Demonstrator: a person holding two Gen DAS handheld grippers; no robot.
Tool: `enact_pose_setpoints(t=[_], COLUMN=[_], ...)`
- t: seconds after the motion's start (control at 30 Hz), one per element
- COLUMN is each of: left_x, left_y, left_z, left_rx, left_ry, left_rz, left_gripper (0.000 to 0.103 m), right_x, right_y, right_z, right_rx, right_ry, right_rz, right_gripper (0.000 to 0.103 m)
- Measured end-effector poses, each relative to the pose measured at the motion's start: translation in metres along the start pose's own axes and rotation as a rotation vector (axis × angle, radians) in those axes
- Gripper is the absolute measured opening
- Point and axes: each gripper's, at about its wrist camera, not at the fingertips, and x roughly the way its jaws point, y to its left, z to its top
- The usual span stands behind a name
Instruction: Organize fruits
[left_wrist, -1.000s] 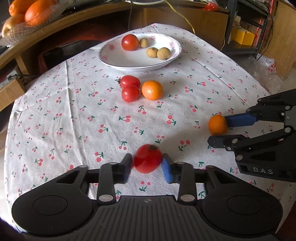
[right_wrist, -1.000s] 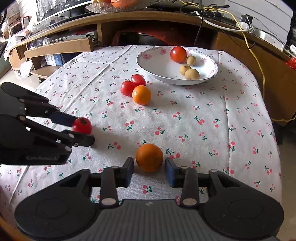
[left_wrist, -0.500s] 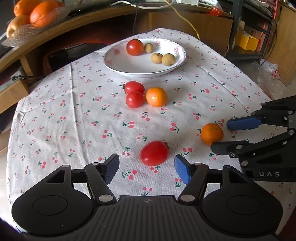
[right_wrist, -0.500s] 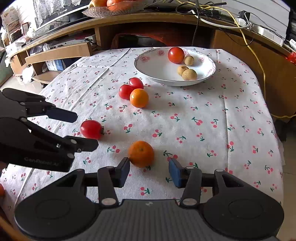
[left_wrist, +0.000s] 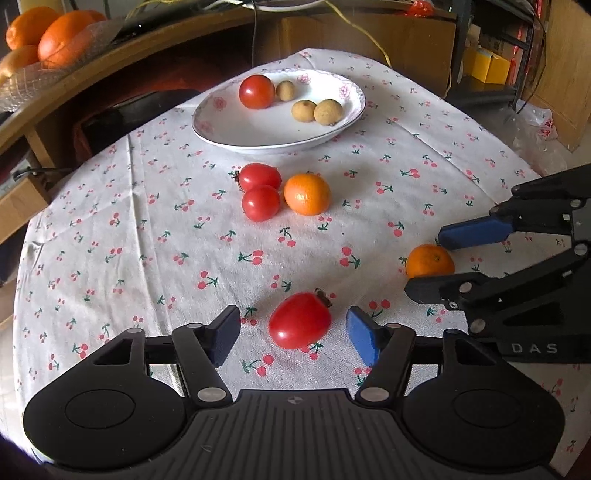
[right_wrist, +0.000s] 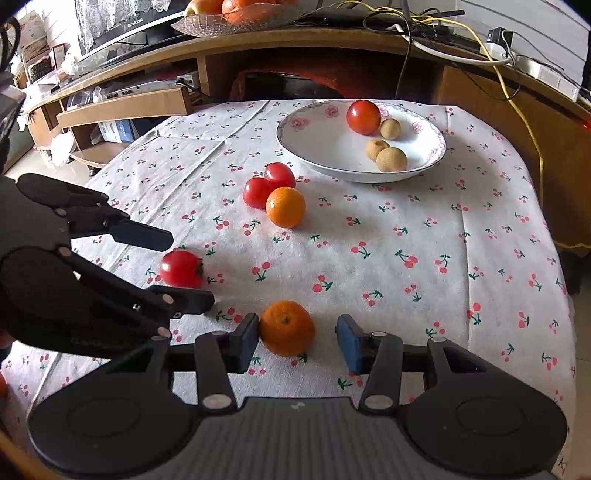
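A red tomato (left_wrist: 299, 319) lies on the cherry-print cloth between the spread fingers of my left gripper (left_wrist: 293, 338), touching neither pad. An orange (right_wrist: 287, 327) rests between the fingers of my right gripper (right_wrist: 297, 341), close against the left pad; that gripper is open too. Each view shows the other pair: the right gripper (left_wrist: 436, 264) around the orange (left_wrist: 429, 260), the left gripper (right_wrist: 183, 267) around the tomato (right_wrist: 181, 268). Farther back, two tomatoes (left_wrist: 260, 188) and an orange (left_wrist: 307, 194) sit together in front of a white plate (left_wrist: 221, 129) holding a tomato (left_wrist: 256, 91) and three longans (left_wrist: 314, 109).
A wooden shelf curves behind the table with a glass bowl of oranges (left_wrist: 48, 33) on it. Cables (right_wrist: 517, 74) run along the shelf at the right. The table edge drops off at the right, with boxes (left_wrist: 487, 66) and a plastic bag beyond.
Both grippers have opened and let go: the left released the tomato, the right released the orange. Both fruits now lie on the cloth, and the grippers have pulled back slightly.
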Motion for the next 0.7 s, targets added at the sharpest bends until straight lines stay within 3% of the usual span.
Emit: enact_pose_setpoints(t=[0.2, 0.7], left_x=[-0.0023, -0.0064], left_y=[-0.0032, -0.0070], left_z=[0.0017, 0.0070], left_rx=[0.000, -0.030], left_ry=[0.018, 0.025], left_rz=[-0.019, -0.035], left_gripper=[0.046, 0.040], right_x=[0.0030, -0.0037], right_y=[0.0077, 0.0092], right_z=[0.0031, 0.0065], right_rx=[-0.025, -0.014], right_ry=[0.023, 0.011], right_rz=[0.000, -0.028], right_gripper=[0.033, 0.032])
